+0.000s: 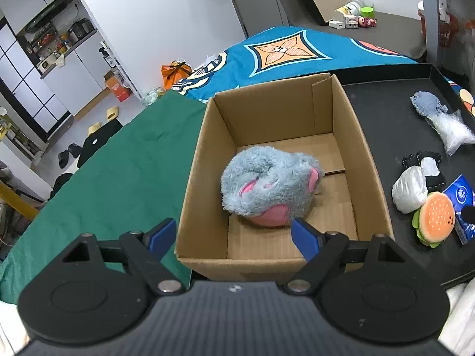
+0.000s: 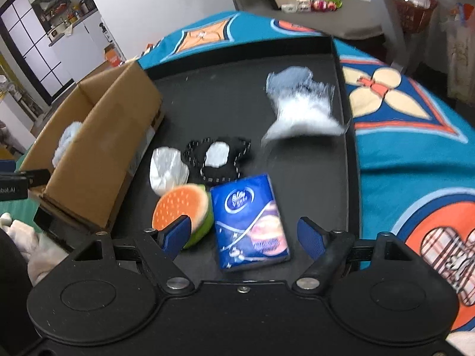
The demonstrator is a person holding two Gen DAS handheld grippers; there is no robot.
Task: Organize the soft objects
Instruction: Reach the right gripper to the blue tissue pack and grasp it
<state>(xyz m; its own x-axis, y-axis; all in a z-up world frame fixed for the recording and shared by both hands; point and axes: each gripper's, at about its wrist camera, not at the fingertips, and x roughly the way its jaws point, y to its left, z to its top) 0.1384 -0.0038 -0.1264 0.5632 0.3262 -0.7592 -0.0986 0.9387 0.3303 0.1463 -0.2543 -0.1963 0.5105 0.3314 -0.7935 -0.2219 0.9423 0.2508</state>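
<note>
My left gripper (image 1: pixel 234 231) hangs over the near edge of the open cardboard box (image 1: pixel 196 160), its blue pads spread wide with nothing between them; the grey plush toy (image 1: pixel 267 190) lies free on the box floor toward its near left side. My right gripper (image 2: pixel 243 234) points down at the black tray (image 2: pixel 297 178), jaws spread and empty, with the blue tissue pack (image 2: pixel 252 222) framed between the pads near the tray's near edge. The right view is smeared, so my aim here is uncertain. The burger plush (image 2: pixel 184 207) lies touching the pack's left side, right by my left pad, and I judge that closing here could catch both, or push the burger into the white bag (image 2: pixel 166 169) and the black pouch (image 2: pixel 216 157) behind it. The slippery pack could also squirt out of a shallow pinch. The fluffy grey-and-white item (image 2: pixel 299 106) lies by the tray's far right edge, and my two tools could clash near the box wall
</note>
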